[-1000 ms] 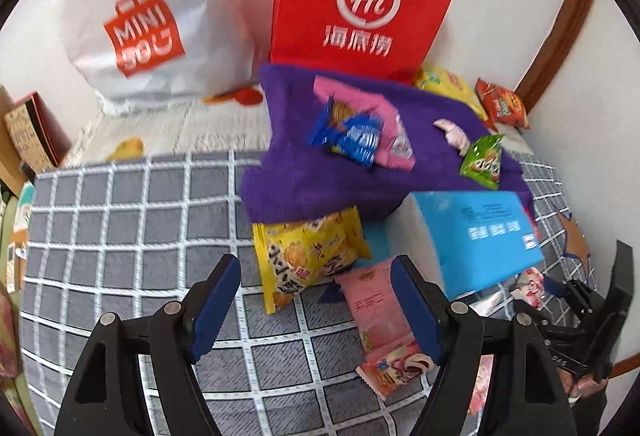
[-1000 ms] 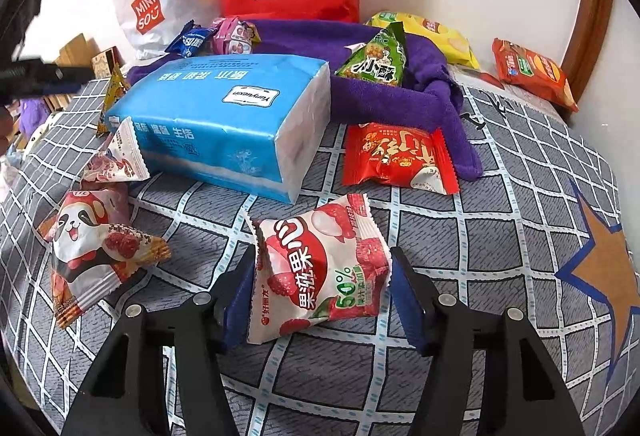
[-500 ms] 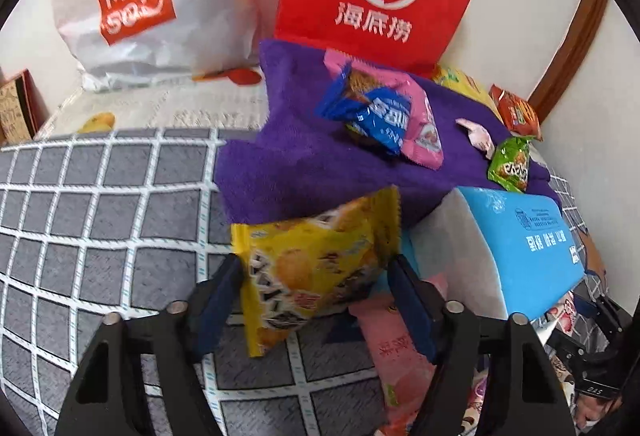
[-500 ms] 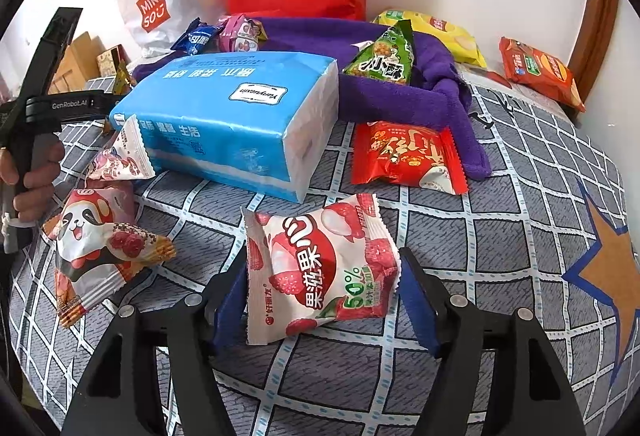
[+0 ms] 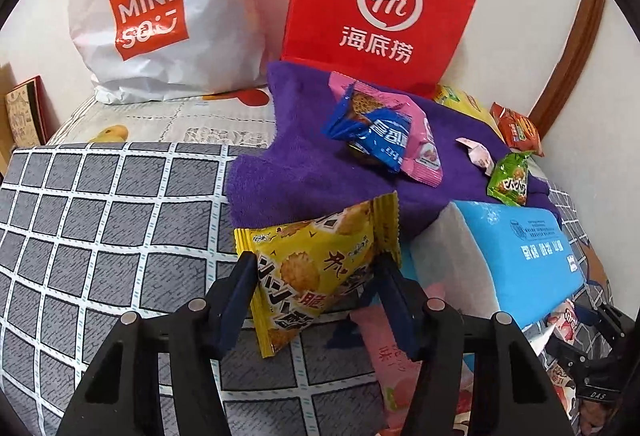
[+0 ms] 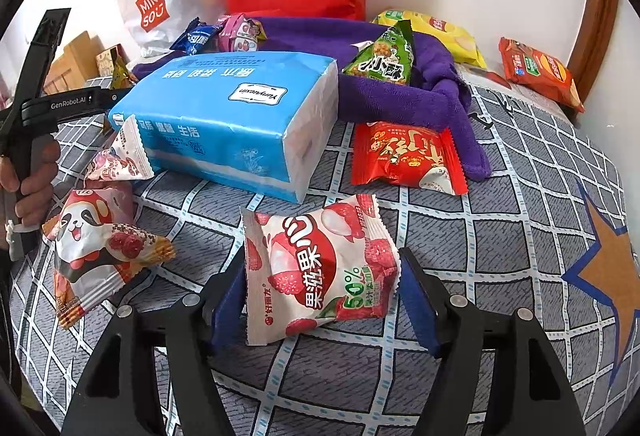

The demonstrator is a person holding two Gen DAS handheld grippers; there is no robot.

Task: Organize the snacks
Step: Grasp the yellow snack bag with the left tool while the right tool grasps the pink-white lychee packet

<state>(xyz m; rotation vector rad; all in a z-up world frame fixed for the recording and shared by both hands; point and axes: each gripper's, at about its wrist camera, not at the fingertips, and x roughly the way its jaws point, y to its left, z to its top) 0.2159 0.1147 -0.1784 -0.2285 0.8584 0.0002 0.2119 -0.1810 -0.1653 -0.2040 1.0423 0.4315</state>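
Note:
A yellow snack packet point(image 5: 316, 260) stands tilted against the purple towel point(image 5: 304, 164) on the checked bedspread. My left gripper point(image 5: 312, 276) is closing on it, and both pads press its sides. A white and red lychee snack packet point(image 6: 320, 268) lies flat on the bedspread between the fingers of my right gripper point(image 6: 320, 276). That gripper is open: the left pad brushes the packet's edge and the right pad stands just off it. Several small packets, among them a blue one point(image 5: 380, 140) and a green one point(image 6: 380, 64), lie on the towel.
A blue tissue pack point(image 6: 224, 124) lies mid-bed between the grippers. A panda packet point(image 6: 92, 248), a red packet point(image 6: 408, 160) and a pink packet point(image 5: 392, 348) lie loose. A red bag point(image 5: 380, 8) and a white bag point(image 5: 160, 16) lean on the wall. A hand point(image 6: 32, 172) grips the left handle.
My left gripper came down and forward and narrowed its jaws onto the yellow packet. My right gripper's jaws widened and let go of the lychee packet, which stayed on the bedspread.

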